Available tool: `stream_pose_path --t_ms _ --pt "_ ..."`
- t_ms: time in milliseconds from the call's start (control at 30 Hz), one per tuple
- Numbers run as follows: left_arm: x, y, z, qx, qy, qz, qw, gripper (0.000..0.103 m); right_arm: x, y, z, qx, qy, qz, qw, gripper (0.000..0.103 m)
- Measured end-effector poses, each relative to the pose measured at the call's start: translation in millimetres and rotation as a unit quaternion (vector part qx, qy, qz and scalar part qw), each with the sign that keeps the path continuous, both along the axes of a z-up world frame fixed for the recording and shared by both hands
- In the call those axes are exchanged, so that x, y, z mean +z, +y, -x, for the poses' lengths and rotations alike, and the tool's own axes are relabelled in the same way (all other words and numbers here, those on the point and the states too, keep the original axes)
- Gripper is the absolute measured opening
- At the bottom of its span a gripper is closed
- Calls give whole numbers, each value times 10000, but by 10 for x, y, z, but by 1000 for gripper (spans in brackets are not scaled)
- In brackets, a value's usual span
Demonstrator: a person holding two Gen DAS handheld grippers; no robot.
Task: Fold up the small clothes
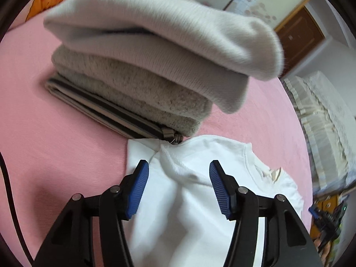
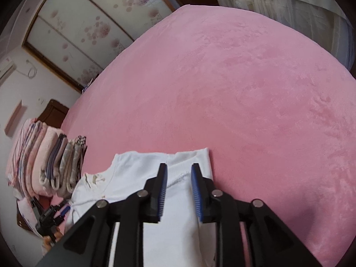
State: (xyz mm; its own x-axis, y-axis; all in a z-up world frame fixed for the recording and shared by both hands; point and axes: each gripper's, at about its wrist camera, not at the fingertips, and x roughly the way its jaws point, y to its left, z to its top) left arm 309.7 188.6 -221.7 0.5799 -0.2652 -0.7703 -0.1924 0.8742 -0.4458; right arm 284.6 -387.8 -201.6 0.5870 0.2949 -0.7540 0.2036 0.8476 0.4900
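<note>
Nearest the left camera, the left hand-held gripper (image 1: 178, 185) has its jaws spread, blue pads clear of the cloth; the white garment (image 1: 193, 191) lies between and below them on the pink bed (image 1: 55, 155). Right hand-held gripper (image 2: 178, 191): jaws part-open with a narrower gap, over the same garment (image 2: 142, 171); whether its pads touch the cloth cannot be told.

Count: one white garment, partly folded, its near part hidden under both grippers and cut off at the bottom edge. Two grippers. One stack (image 1: 138, 66) of three folded items just beyond the garment in the left view: flat striped piece at the bottom, fuzzy grey piece in the middle, pale knit on top. The garment's far corner meets the striped piece's corner; contact unclear. A second pile (image 2: 44, 160) of folded textiles stands at the far left in the right view; count not readable.

Blur softens the stack's top. Open bed runs wide beyond and to the right of the garment in the right view, ending at a curtain (image 2: 278, 2).
</note>
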Motion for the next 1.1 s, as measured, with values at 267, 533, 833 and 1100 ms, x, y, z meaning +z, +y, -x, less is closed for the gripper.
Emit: stream_pose_path --t_ms 267,533,833,1100 --pt "48 320 178 -221 1 -284 9994 56 -172 114 -58 341 302 162 9988 25" --pt "-46 490 199 -531 117 -107 9985 55 -354 257 -145 575 472 561 9956 25" --pt "-20 -54 31 -1558 45 -1018 9825 54 -321 362 -128 857 324 963 9911 25" --pt "-166 -80 -161 -1384 273 -1450 9793 49 -316 449 -154 960 267 1330 9861 25"
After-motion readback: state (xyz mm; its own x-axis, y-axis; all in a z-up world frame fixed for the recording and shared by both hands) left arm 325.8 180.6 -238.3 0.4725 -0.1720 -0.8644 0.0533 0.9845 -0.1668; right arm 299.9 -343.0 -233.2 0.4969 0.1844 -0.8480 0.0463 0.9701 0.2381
